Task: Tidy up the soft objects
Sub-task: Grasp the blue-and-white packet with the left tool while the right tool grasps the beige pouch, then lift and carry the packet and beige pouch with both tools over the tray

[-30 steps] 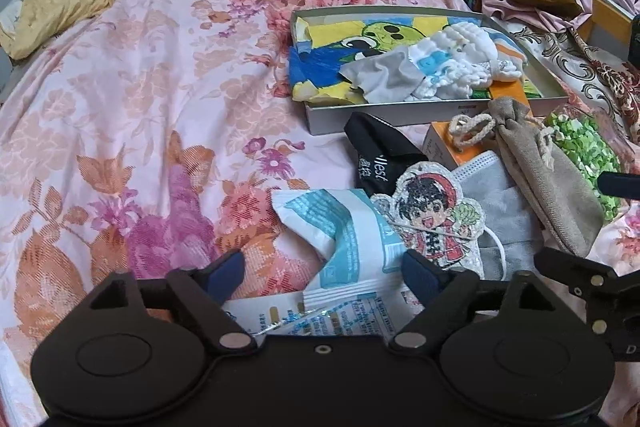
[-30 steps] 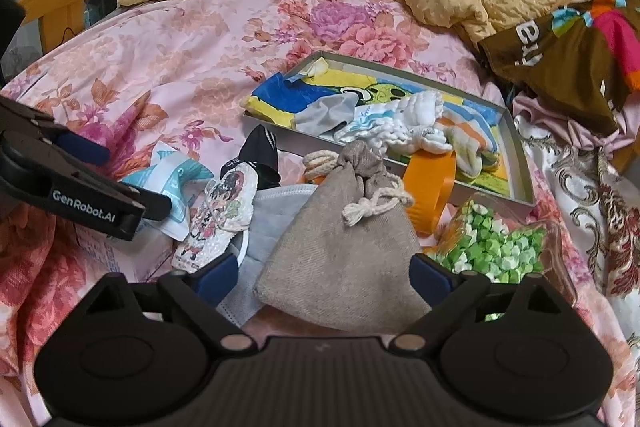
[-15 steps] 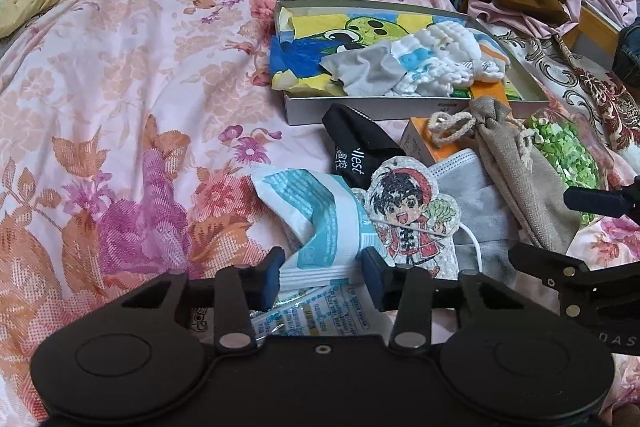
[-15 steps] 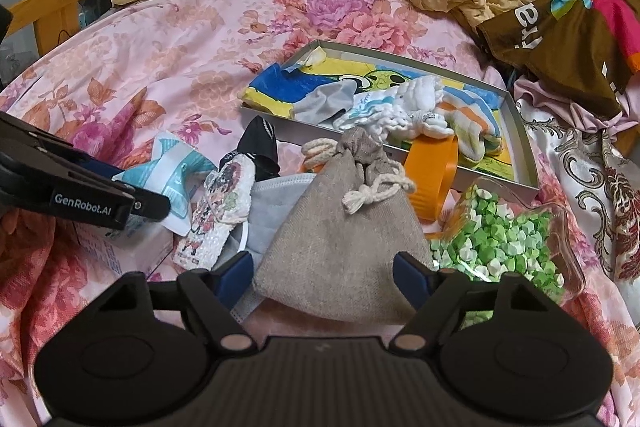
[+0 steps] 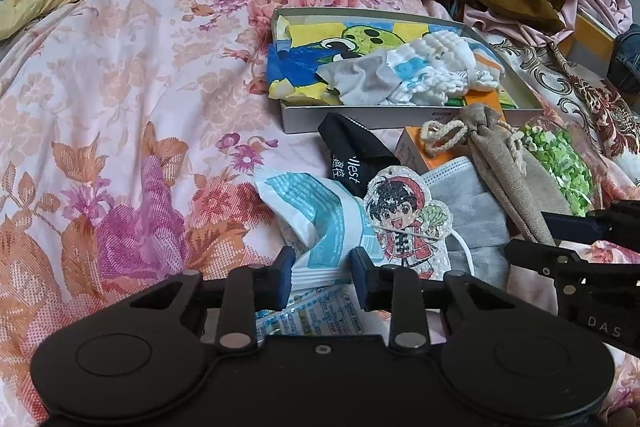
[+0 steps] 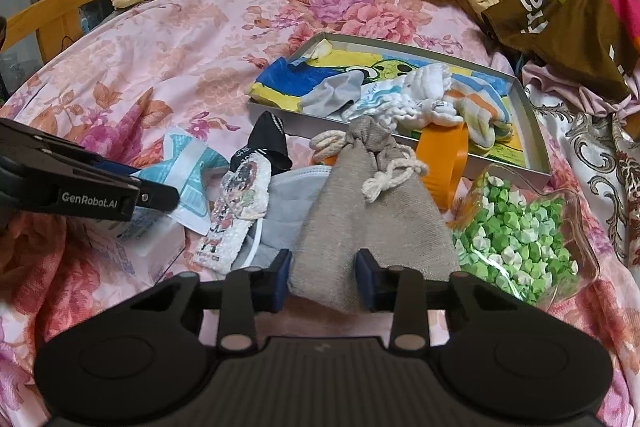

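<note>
Left tongs (image 5: 320, 277): jaws had just been closing; pads pressed on the white-and-teal packet (image 5: 320, 223) lying on the floral bedspread (image 5: 120, 75)
Right tongs (image 6: 322, 285): jaws had just been closing; clamped on the near edge of the grey drawstring pouch (image 6: 372, 223)
Pouch: beside the grey face mask (image 6: 296, 195) and the bag of green paper stars (image 6: 516, 231)
Tray (image 6: 532, 131): beyond the pouch; held cloths and socks

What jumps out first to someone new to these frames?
Both claws grip at once: the left claw on a white-blue packet, the right claw on a burlap pouch, their jaws just having closed. Behind them, a tray of bright cloths sits on the floral bedspread.
</note>
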`<state>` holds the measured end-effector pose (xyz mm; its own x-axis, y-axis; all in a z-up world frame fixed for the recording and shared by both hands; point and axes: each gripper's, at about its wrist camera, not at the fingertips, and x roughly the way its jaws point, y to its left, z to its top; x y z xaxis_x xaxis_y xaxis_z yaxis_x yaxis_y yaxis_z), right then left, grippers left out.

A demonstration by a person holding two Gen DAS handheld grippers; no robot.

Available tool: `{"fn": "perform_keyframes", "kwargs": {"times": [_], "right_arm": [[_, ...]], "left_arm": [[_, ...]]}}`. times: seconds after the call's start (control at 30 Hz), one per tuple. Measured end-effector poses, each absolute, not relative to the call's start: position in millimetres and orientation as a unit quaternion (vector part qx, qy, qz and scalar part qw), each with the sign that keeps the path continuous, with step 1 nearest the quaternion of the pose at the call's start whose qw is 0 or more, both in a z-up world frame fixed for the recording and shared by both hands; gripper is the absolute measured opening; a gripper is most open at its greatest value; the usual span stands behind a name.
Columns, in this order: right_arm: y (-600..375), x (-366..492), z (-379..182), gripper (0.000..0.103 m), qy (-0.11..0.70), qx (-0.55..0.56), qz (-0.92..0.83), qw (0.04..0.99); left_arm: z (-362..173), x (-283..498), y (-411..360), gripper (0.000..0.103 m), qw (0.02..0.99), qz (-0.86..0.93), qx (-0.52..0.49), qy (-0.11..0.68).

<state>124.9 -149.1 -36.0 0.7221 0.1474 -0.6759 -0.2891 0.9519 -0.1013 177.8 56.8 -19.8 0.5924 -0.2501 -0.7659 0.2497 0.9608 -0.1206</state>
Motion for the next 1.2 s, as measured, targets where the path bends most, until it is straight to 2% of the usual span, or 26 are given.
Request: {"fn": "perform_keyframes", "kwargs": {"times": [0.27,0.5,1.2], "right_arm": [[-144,123,-34,0.015,0.344,-0.109,0.121,0.925],[-141,119,-29,0.013,0.324,-0.111,0.127,0.931],[-136,106,-15,0.009,0.251,-0.118,0.138,0.951]], "left_arm": [[-15,173,57,0.026,0.900,-0.134,0.000,0.415],[-13,173,58,0.023,0.902,-0.134,0.000,0.410],[3,157,48,0.014,0.930,-0.163,0.014,0.329]]}}
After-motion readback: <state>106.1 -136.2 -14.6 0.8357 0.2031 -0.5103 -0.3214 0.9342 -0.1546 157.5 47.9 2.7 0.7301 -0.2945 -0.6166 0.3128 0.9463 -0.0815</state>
